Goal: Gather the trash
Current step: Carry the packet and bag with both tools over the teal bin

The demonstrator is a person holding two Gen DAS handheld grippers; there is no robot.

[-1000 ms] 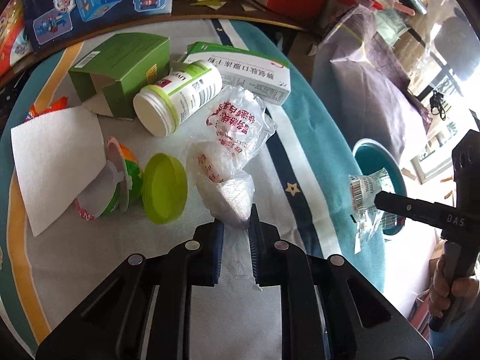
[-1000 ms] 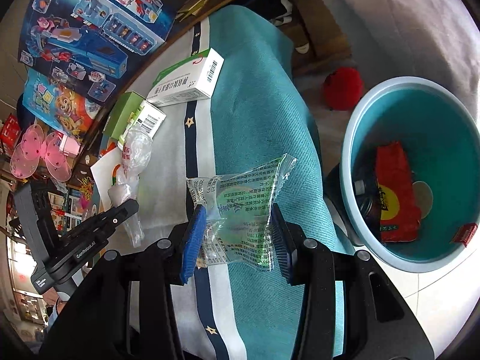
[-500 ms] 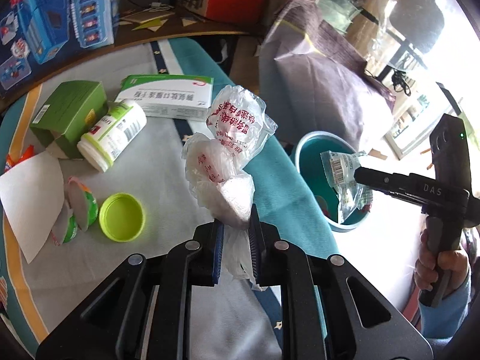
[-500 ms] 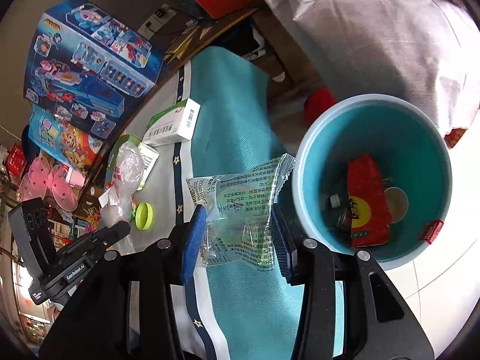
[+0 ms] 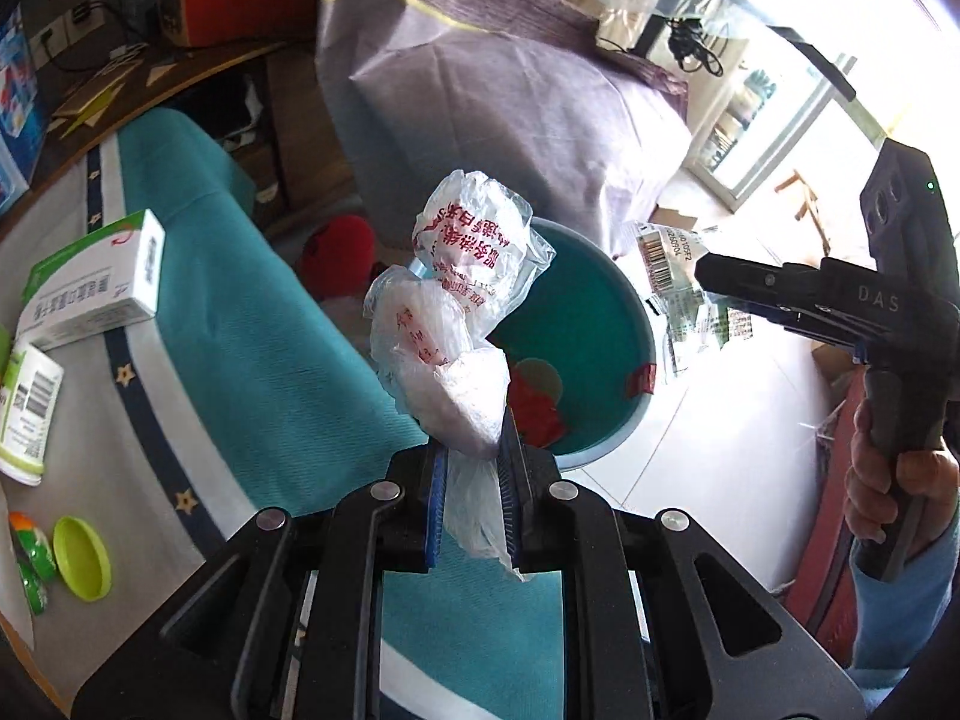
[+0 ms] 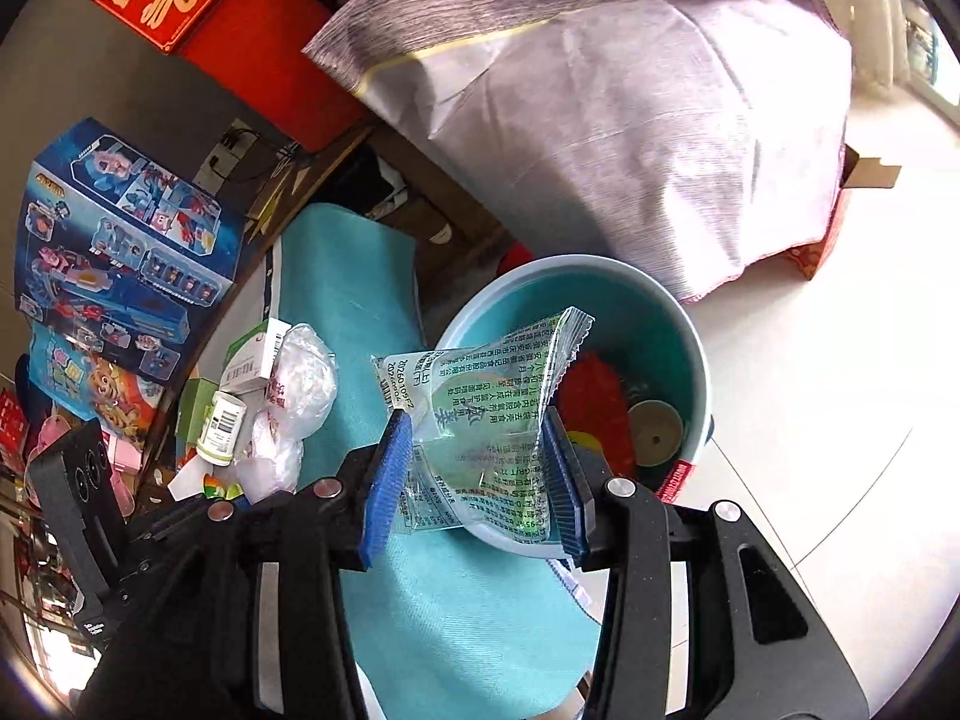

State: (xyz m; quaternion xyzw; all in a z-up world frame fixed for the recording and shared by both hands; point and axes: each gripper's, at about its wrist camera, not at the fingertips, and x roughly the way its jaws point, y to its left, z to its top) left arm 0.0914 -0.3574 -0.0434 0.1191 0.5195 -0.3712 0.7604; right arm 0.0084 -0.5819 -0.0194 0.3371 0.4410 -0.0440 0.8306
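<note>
My left gripper [image 5: 471, 456] is shut on a crumpled clear plastic bag with red print [image 5: 462, 312], held in the air over the table's right edge, near a teal bin [image 5: 600, 324] on the floor. My right gripper [image 6: 477, 450] is shut on a clear wrapper with green print [image 6: 486, 420], held over the near rim of the bin [image 6: 699, 354]. The bin holds a red packet [image 6: 594, 402] and a round lid. The right gripper and its wrapper [image 5: 678, 294] also show in the left wrist view, beyond the bin.
On the teal-and-white tablecloth [image 5: 252, 348] lie a white-green medicine box [image 5: 90, 282], a white bottle [image 5: 24, 414], a green lid [image 5: 81, 558] and a small cup. A large purple-covered bundle [image 5: 510, 90] stands behind the bin. A red object [image 5: 339, 246] lies on the floor.
Both grippers swung right, off the table toward the bin. The left carried the bag to the table edge; the right brought the wrapper over the bin's near rim.
</note>
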